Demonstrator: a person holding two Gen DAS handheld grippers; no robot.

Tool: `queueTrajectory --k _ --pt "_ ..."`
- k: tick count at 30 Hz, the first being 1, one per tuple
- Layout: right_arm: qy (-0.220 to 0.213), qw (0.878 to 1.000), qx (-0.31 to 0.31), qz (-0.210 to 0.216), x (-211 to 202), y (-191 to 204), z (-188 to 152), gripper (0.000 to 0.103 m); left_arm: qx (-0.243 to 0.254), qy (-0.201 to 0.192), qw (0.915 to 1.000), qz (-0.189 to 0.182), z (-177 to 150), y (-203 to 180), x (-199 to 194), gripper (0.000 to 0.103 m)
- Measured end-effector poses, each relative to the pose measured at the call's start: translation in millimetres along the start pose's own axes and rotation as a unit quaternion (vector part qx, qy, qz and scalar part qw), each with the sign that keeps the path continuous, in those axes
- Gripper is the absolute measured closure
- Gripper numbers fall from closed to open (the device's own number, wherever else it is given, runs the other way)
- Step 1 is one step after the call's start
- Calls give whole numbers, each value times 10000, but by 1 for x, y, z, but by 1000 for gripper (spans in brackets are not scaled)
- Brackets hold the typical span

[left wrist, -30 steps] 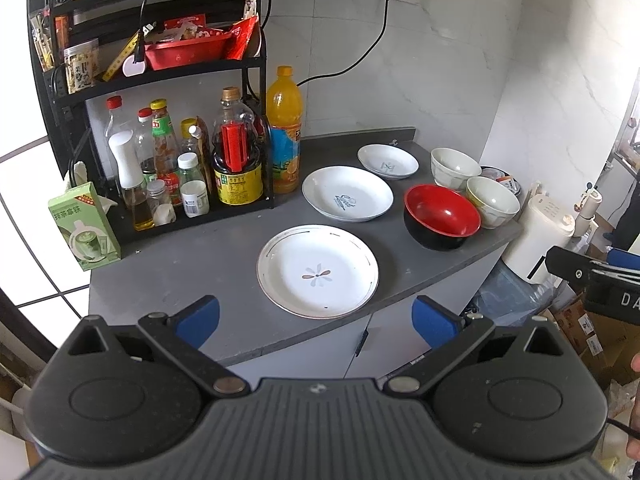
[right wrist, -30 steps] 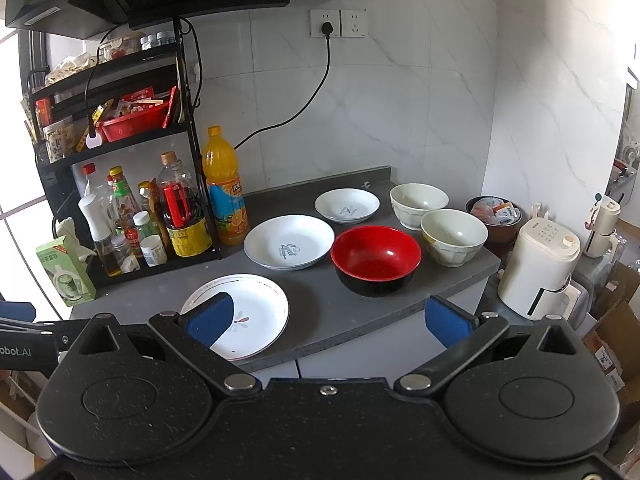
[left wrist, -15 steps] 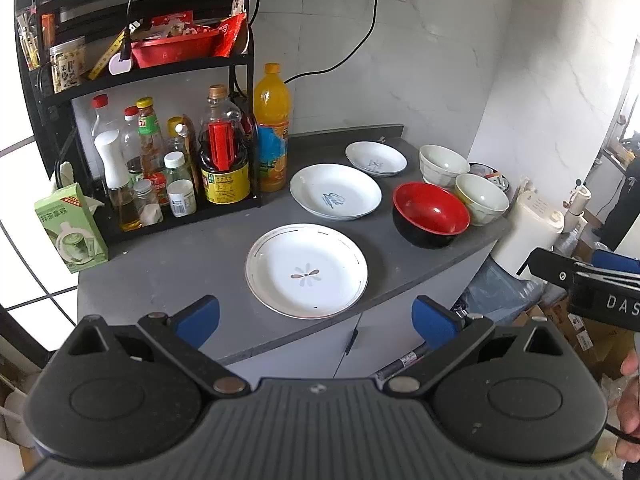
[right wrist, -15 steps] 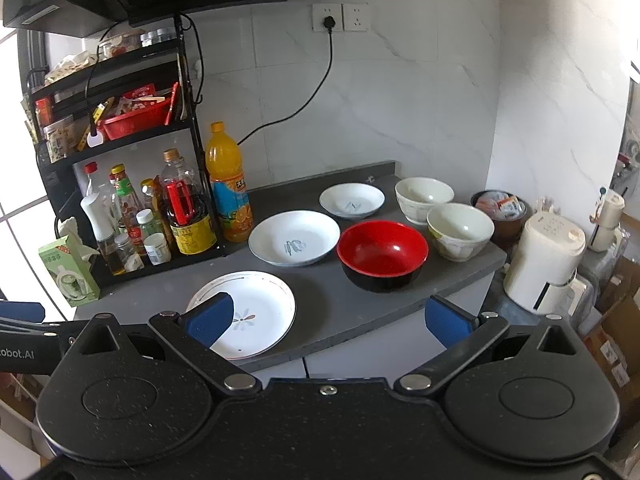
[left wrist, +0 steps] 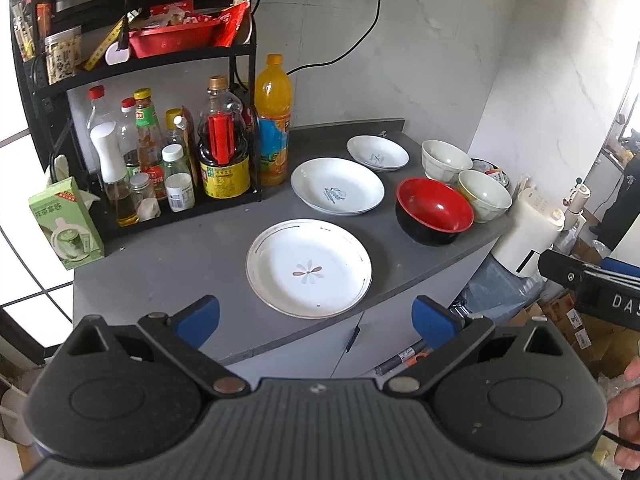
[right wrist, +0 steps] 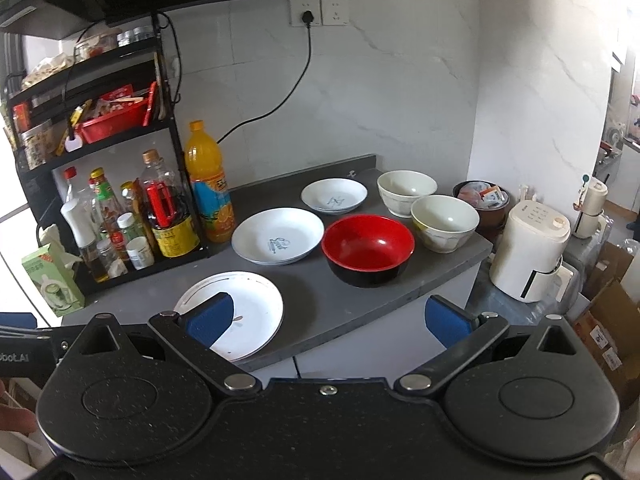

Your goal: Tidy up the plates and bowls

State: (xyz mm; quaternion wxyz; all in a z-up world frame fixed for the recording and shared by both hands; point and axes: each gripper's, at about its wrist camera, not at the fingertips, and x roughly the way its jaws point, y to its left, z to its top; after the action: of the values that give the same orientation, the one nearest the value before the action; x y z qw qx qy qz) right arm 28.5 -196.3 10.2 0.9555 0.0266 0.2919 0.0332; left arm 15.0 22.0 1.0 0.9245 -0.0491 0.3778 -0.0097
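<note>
Both tongs spread wide, left tongs, right tongs, three plates, three bowls.

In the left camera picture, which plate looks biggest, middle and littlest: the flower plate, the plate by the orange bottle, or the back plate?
1. flower plate, though it is nearest the camera.
2. plate by the orange bottle.
3. back plate, also farthest away.

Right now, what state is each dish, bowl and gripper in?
Left gripper: open, holding nothing.
Right gripper: open, holding nothing.
Flower plate: flat near the counter's front edge, nothing on it.
Large white plate: flat, nothing on it.
Small white plate: flat at the back.
Red bowl: upright, nothing inside.
Two white bowls: upright, side by side, not stacked.
Orange bottle: upright, capped.
</note>
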Motion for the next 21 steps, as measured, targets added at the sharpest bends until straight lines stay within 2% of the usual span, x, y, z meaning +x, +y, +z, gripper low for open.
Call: queueTrajectory --k 8,21 --pt "13 9996 77 -267 30 -29 13 0 -22 43 9999 137 19 -18 30 1" --pt "287 9993 214 -62 118 -121 64 0 -194 139 9991 354 86 -98 121 2"
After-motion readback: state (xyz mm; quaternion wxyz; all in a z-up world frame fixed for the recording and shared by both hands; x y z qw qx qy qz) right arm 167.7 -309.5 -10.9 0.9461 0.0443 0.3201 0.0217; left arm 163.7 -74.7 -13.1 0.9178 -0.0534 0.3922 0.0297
